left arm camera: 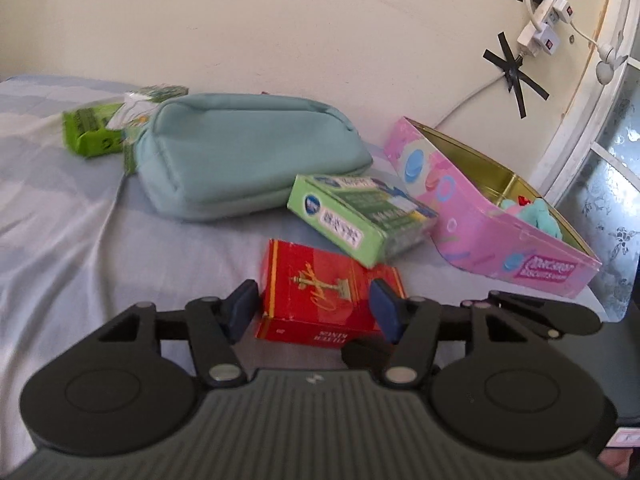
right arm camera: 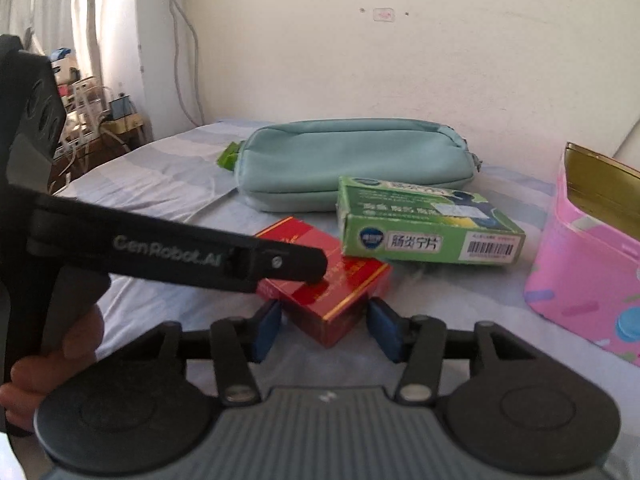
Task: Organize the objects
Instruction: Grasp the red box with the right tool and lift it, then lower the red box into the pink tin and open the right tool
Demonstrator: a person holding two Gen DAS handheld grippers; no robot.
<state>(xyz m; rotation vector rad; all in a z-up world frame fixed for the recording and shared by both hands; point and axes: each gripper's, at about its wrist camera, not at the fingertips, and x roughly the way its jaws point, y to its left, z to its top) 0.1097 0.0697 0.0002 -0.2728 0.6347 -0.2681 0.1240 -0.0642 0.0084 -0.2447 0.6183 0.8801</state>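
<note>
Both my grippers converge on the red box [left arm camera: 328, 296], which lies flat on the blue sheet [left arm camera: 80, 240] near me. Left gripper [left arm camera: 312, 306]: level, low over the bed, jaws wide, blue pads [left arm camera: 240, 308] flanking the box's near end; can't tell if they touch it, nothing clamped. Right gripper [right arm camera: 326, 326]: also low and level, jaws parted, pads just beside the box's near corner, not gripping. In the right wrist view the left gripper's black finger reaches in from the left, tip over the box top, my hand [right arm camera: 52, 352] wrapped on its handle. Green medicine box [left arm camera: 360, 216] leans on the red box's far edge. Teal pouch [left arm camera: 248, 156] sits farther back, pink tin [left arm camera: 492, 216] open at right, green packets [left arm camera: 96, 132] far left.
</note>
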